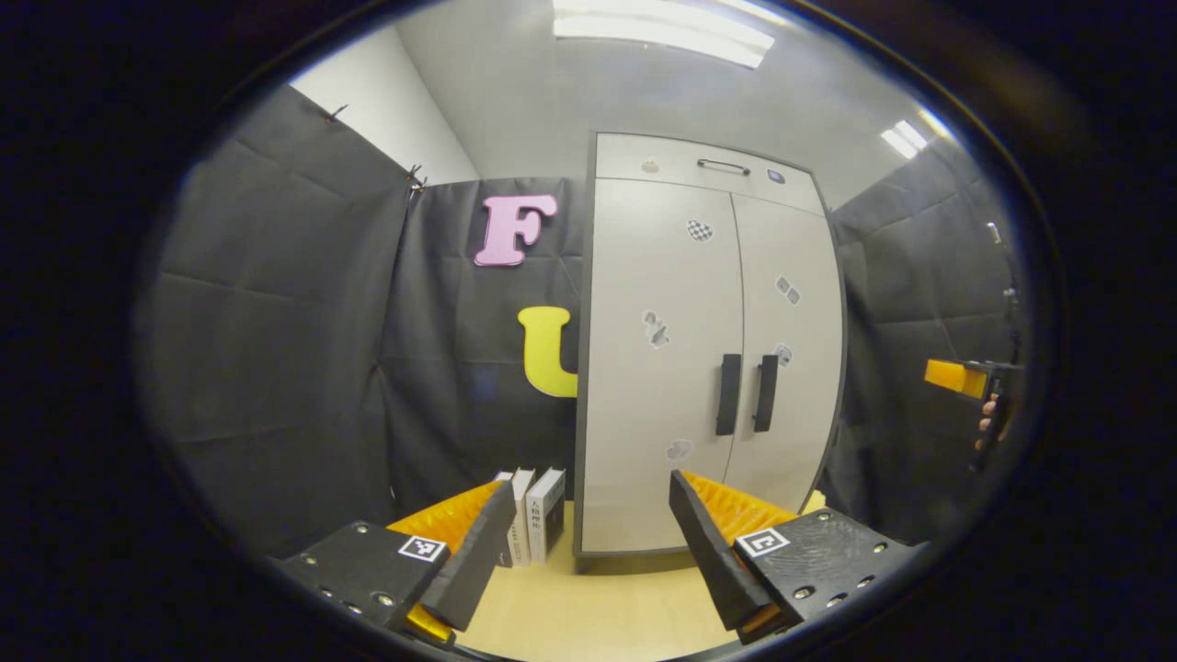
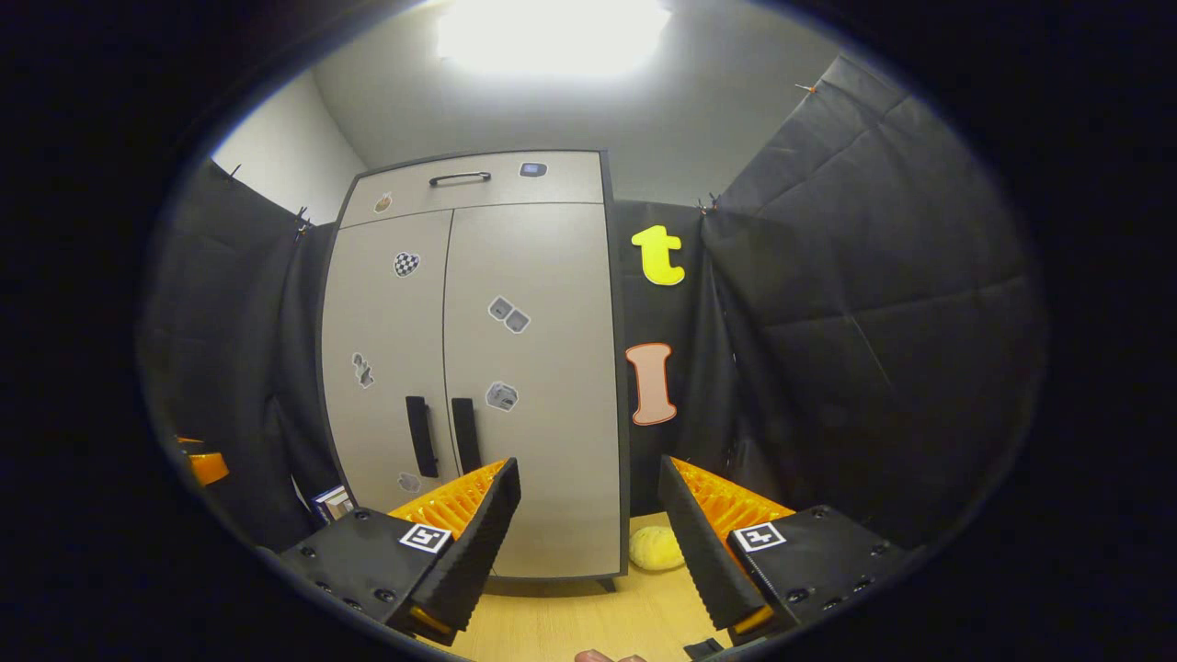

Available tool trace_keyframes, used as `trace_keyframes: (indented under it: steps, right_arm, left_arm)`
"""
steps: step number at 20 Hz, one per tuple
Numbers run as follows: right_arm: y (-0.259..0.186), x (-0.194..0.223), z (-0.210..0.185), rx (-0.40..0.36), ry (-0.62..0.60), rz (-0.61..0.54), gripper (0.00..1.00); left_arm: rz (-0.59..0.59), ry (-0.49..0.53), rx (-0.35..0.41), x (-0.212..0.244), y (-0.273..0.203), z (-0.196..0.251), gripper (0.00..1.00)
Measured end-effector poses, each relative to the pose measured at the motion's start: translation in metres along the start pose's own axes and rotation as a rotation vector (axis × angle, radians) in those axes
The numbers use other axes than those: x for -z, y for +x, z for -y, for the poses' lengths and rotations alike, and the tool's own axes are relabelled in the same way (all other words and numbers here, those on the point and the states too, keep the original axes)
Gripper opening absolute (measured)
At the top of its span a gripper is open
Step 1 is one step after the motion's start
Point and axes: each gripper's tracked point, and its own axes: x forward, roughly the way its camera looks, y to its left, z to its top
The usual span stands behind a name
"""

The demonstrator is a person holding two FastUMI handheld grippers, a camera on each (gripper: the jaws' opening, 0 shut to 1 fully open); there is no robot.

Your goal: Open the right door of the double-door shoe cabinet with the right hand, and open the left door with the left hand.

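Left gripper view, pale shoe cabinet (image 1: 680, 368) doors shut, both grippers' fingers (image 1: 703, 542) spread, holding nothing

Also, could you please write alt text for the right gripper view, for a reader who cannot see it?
A pale double-door shoe cabinet stands closed, two dark vertical handles at its centre seam. The right gripper points at it from a distance, fingers apart and empty. A yellow soft object lies on the wooden floor beside the cabinet.
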Motion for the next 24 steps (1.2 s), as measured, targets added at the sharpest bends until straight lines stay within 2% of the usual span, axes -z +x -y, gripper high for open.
trace_keyframes:
  steps: [11,15,19,24]
  right_arm:
    - [0.026,0.0,-0.025,-0.067,0.035,-0.036,0.96]
    - [0.048,-0.016,-0.047,-0.1,0.038,-0.011,0.95]
    - [0.071,-0.02,-0.078,-0.155,0.094,-0.03,0.95]
    - [0.109,-0.027,-0.104,-0.182,0.095,-0.009,0.95]
  left_arm:
    - [-0.042,-0.025,-0.01,0.024,-0.005,-0.012,1.0]
    - [-0.058,-0.036,-0.03,0.033,-0.009,-0.024,0.98]
    - [-0.084,-0.09,-0.036,0.047,-0.011,-0.027,1.0]
    - [-0.115,-0.097,-0.058,0.065,-0.019,-0.031,0.99]
